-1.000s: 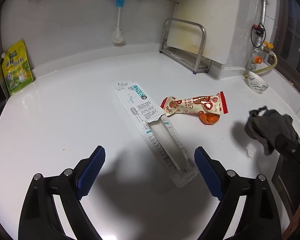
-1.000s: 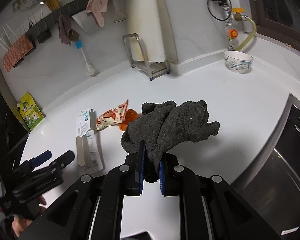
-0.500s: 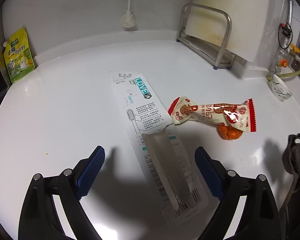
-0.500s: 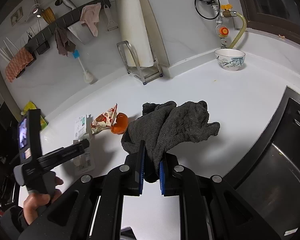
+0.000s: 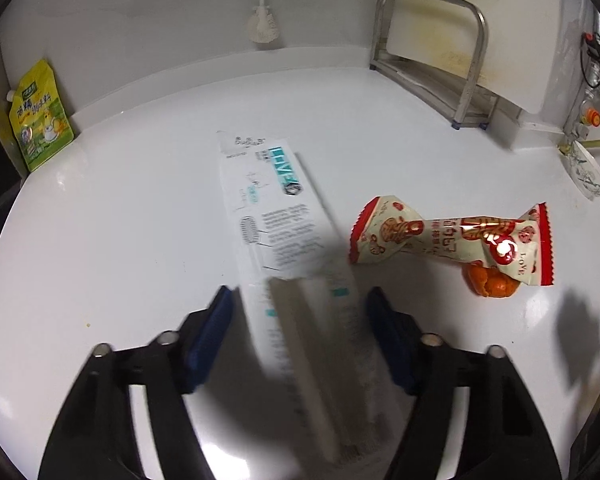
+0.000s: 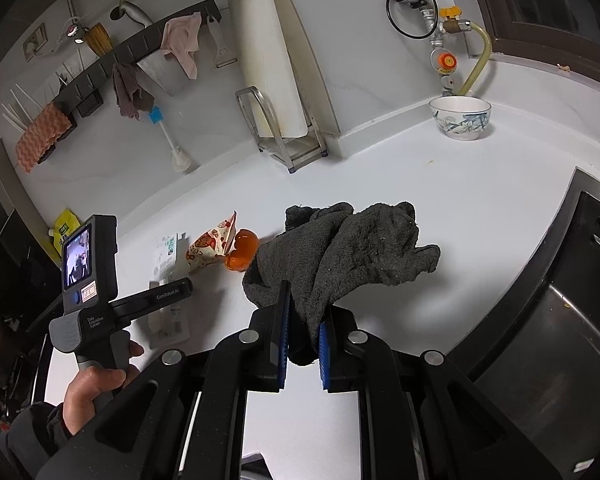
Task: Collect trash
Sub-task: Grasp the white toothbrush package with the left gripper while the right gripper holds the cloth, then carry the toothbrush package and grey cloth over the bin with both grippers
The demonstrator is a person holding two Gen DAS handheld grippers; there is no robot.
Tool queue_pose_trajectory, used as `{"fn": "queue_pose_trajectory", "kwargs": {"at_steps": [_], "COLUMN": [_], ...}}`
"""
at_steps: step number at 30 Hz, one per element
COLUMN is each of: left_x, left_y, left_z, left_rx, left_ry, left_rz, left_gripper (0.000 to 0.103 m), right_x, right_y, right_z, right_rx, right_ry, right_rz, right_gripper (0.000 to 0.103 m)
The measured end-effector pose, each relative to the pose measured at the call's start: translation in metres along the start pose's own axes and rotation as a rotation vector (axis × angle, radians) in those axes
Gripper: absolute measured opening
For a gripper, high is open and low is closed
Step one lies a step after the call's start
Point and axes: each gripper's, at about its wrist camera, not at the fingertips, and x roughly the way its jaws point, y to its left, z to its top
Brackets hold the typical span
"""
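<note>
Your left gripper (image 5: pixel 298 320) straddled the long white toothbrush package (image 5: pixel 288 240), fingers apart; your right gripper (image 6: pixel 302 344) pinched the dark grey terry cloth (image 6: pixel 340 256)

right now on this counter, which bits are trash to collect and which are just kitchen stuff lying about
Trash to collect:
- toothbrush packet, between the open fingers of the left gripper
- snack wrapper
- orange peel

Just lying about:
- bowl
- yellow pouch
- cutting board in its rack
- brush
- grey rag, clamped in the right gripper
</note>
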Motion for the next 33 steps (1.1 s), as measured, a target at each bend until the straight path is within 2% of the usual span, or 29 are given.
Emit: {"fn": "queue_pose_trajectory", "kwargs": {"at_steps": [8, 13, 24, 33], "left_x": [-0.009, -0.024, -0.086, -0.141], "left_y": [0.005, 0.01, 0.031, 0.046], "left_z": [-0.006, -0.015, -0.047, -0.083], "left_rx": [0.022, 0.049, 0.113, 0.155], "left_ry": [-0.011, -0.033, -0.114, -0.168], "left_rz": [-0.028, -0.038, -0.082, -0.14], "left_gripper": [0.05, 0.05, 0.048, 0.047], "right_x": [-0.001, -0.004, -0.028, -0.066], "right_y": [0.003, 0.008, 0.025, 0.042], "right_z": [-0.003, -0.008, -0.035, -0.066], "right_rx": [-0.008, -0.014, 0.001, 0.025], "right_ry": [0.009, 0.019, 0.031, 0.023], "right_rz": [-0.004, -0.009, -0.006, -0.006], "right_gripper": [0.012, 0.012, 0.012, 0.012]}}
